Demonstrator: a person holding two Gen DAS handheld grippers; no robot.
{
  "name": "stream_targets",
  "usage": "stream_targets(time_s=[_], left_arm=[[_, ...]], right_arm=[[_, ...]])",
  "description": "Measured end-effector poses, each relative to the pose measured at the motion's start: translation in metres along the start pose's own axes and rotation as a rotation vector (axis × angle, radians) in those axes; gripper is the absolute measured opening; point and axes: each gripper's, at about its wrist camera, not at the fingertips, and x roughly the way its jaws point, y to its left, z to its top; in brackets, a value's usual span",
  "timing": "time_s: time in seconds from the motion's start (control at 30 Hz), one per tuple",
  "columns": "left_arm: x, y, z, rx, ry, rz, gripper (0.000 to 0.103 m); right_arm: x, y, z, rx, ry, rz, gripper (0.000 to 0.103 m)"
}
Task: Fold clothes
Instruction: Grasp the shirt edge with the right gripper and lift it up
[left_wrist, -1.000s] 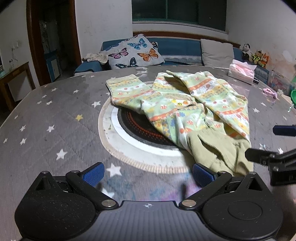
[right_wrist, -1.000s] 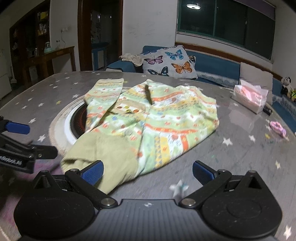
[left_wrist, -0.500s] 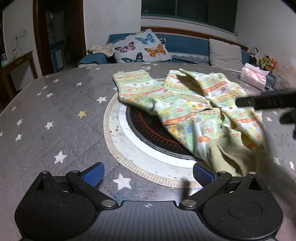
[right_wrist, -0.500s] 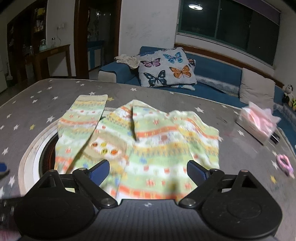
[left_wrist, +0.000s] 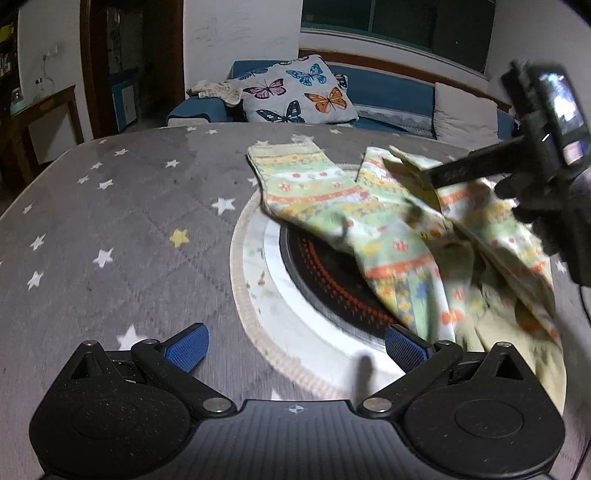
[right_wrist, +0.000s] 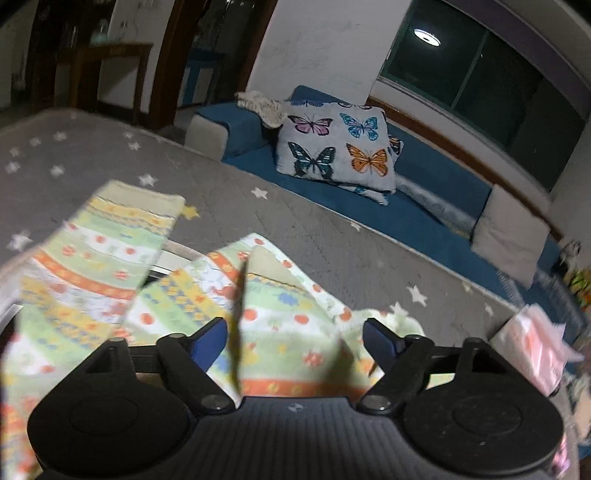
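Blue-padded, the right hand-held gripper (right_wrist: 293, 341) had just been narrowing its jaws over the patterned garment (right_wrist: 110, 266), fabric between but not yet pinched; the left hand-held gripper (left_wrist: 293, 349) stood open over bare table (left_wrist: 110, 229). The garment lay rumpled across the table's round inset (left_wrist: 295, 295). Folding appeared barely begun; squaring and stacking remained.

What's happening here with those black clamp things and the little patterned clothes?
A person is folding a pair of green, orange-striped children's trousers on a grey star-printed table cover, using a handheld two-finger gripper in each hand. The right gripper is low over the trousers, its jaws just closing, with cloth between its blue pads but not yet pinched. The left gripper hangs open above the table's round inset hotplate, holding nothing.
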Motion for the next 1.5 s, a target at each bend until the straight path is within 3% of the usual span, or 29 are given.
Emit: stream_targets(time_s=[0.13, 0.2, 0.3, 0.47, 0.57, 0.8, 1.0, 1.3, 1.4, 1.47, 1.5], left_arm=[[0.009, -0.001, 0.012, 0.004, -0.008, 0.005, 0.103], [0.013, -0.002, 0.017, 0.005, -0.014, 0.007, 0.103], [0.017, -0.003, 0.026, 0.006, -0.026, 0.012, 0.103], [0.021, -0.002, 0.048, 0.001, -0.063, 0.015, 0.102], [0.028, -0.002, 0.07, -0.007, -0.087, 0.015, 0.097], [0.07, -0.008, 0.126, -0.003, -0.112, 0.017, 0.088], [0.127, -0.02, 0.166, 0.003, -0.1, 0.059, 0.088], [0.187, -0.026, 0.185, -0.013, -0.042, 0.133, 0.087], [0.197, -0.023, 0.185, -0.02, -0.017, 0.139, 0.077], [0.196, -0.021, 0.185, -0.009, -0.025, 0.138, 0.063], [0.194, -0.02, 0.185, -0.005, -0.029, 0.132, 0.047]], right_arm=[[0.018, -0.002, -0.001, -0.036, 0.016, -0.054, 0.058], [0.021, -0.009, -0.003, -0.022, 0.022, -0.061, 0.034], [0.014, -0.028, -0.007, 0.052, 0.02, -0.044, 0.01], [-0.019, -0.065, -0.021, 0.152, -0.022, -0.043, 0.007], [-0.043, -0.092, -0.033, 0.216, -0.042, -0.045, 0.007], [-0.098, -0.152, -0.082, 0.39, -0.052, -0.047, 0.007], [-0.133, -0.185, -0.132, 0.52, -0.052, -0.085, 0.007], [-0.149, -0.206, -0.184, 0.626, -0.006, -0.105, 0.007], [-0.149, -0.207, -0.193, 0.648, 0.008, -0.104, 0.008], [-0.149, -0.208, -0.196, 0.664, 0.012, -0.102, 0.009], [-0.15, -0.208, -0.198, 0.673, 0.011, -0.101, 0.009]])
